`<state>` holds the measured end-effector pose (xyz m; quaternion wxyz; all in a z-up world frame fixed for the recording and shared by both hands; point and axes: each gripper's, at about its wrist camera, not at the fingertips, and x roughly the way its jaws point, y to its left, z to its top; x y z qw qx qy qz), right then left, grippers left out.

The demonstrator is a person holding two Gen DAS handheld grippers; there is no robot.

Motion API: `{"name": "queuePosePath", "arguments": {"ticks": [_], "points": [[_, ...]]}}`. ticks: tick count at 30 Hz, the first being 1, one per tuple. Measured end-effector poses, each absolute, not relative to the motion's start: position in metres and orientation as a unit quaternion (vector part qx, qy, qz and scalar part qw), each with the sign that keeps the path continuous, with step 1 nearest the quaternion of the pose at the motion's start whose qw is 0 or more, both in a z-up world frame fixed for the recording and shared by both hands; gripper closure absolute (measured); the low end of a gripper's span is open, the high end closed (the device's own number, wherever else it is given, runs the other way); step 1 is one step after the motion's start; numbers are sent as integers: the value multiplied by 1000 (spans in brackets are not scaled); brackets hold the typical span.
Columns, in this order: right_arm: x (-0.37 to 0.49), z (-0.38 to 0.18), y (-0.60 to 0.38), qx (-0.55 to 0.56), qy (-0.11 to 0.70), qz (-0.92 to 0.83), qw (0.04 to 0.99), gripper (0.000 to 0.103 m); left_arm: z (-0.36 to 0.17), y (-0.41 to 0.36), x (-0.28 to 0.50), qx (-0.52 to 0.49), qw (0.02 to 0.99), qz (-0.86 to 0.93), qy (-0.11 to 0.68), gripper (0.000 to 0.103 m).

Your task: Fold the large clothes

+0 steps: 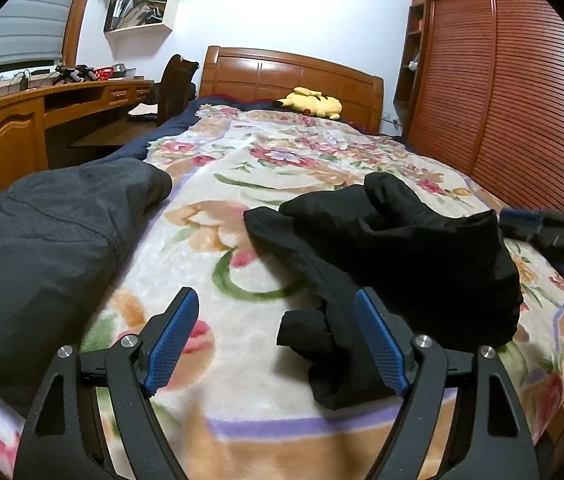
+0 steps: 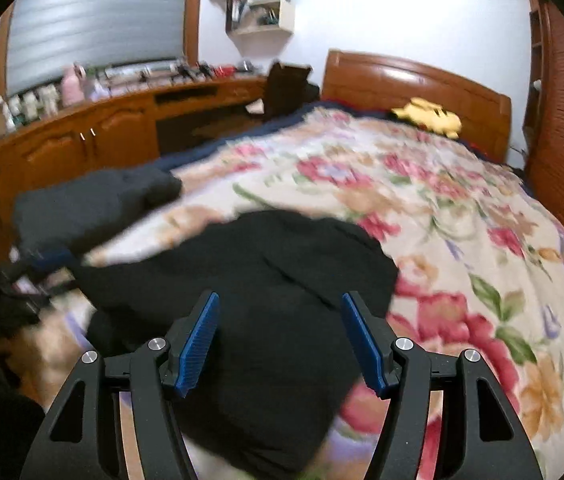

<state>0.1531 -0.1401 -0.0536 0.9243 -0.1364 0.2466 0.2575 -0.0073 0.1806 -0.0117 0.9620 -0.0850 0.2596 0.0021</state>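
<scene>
The left gripper (image 1: 278, 336) fills the lower middle of its frame, its blue pads (image 1: 172, 340) wide apart. The right gripper (image 2: 280, 340) sits low in its frame, also spread open, nothing between its fingers.

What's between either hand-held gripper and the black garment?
Nothing visible. The left hand-held gripper is open with the black garment already at its right finger; the right hand-held gripper is open directly over it on the floral blanket.
</scene>
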Motion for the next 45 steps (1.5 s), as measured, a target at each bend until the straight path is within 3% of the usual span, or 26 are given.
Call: {"name": "queuePosePath", "arguments": {"ticks": [7, 21, 26, 32, 34, 45], "points": [[180, -88, -107, -159, 305, 273, 898, 38, -10, 183, -11, -91, 963, 3, 253, 22], [183, -100, -108, -141, 296, 282, 902, 40, 11, 145, -15, -80, 967, -46, 236, 22], [155, -95, -123, -147, 285, 277, 906, 40, 13, 126, -16, -88, 963, -90, 239, 48], [131, -88, -140, -146, 275, 272, 910, 40, 2, 103, -2, -68, 957, -87, 268, 68], [126, -90, -145, -146, 276, 269, 911, 40, 0, 99, 0, -64, 954, -94, 277, 91], [101, -82, -169, -125, 271, 276, 914, 40, 34, 123, -37, -62, 971, -39, 229, 97]]}}
